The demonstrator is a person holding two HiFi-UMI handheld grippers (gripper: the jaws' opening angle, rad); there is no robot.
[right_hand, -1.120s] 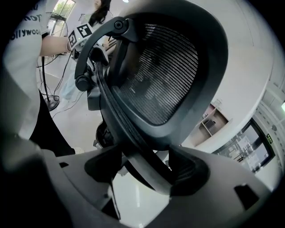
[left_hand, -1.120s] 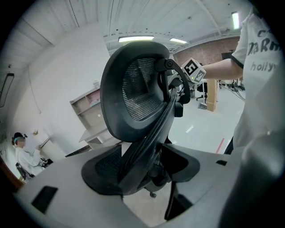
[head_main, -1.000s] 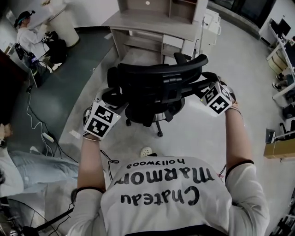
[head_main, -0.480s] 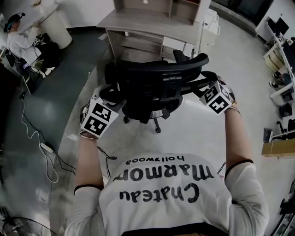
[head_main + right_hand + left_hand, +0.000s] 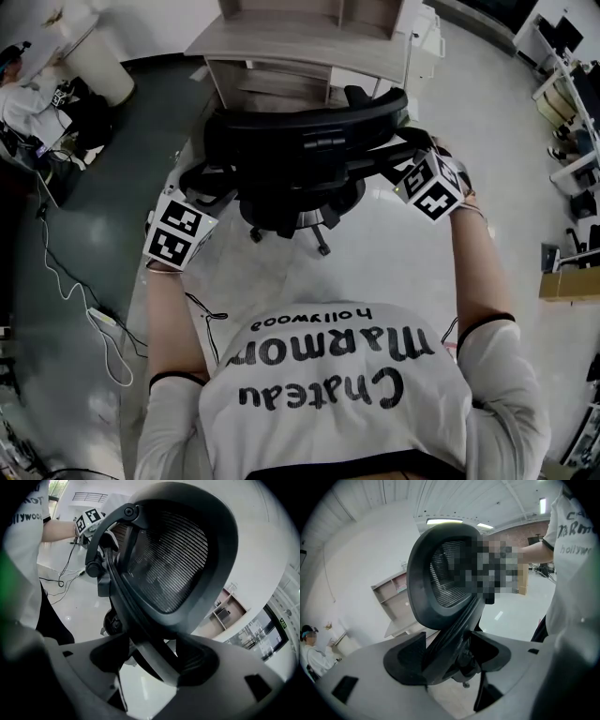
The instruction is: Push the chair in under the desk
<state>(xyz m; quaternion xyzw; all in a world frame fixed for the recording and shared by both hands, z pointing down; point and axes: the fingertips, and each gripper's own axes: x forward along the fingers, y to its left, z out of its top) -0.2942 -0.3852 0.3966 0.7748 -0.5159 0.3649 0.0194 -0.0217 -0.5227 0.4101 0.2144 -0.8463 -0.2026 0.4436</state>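
Pressure kept even on both sides serves best, as the left gripper (image 5: pixel 452 651) and right gripper (image 5: pixel 152 656) each pinch the backrest frame of the chair (image 5: pixel 300 155), the right jaws having just tightened, while it stands just before the desk (image 5: pixel 281 37), seat not yet under.

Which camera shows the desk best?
Head view: the desk shows its top and shelves beyond the chair. The left gripper view shows it small behind the chair; the right gripper view, just a distant piece.
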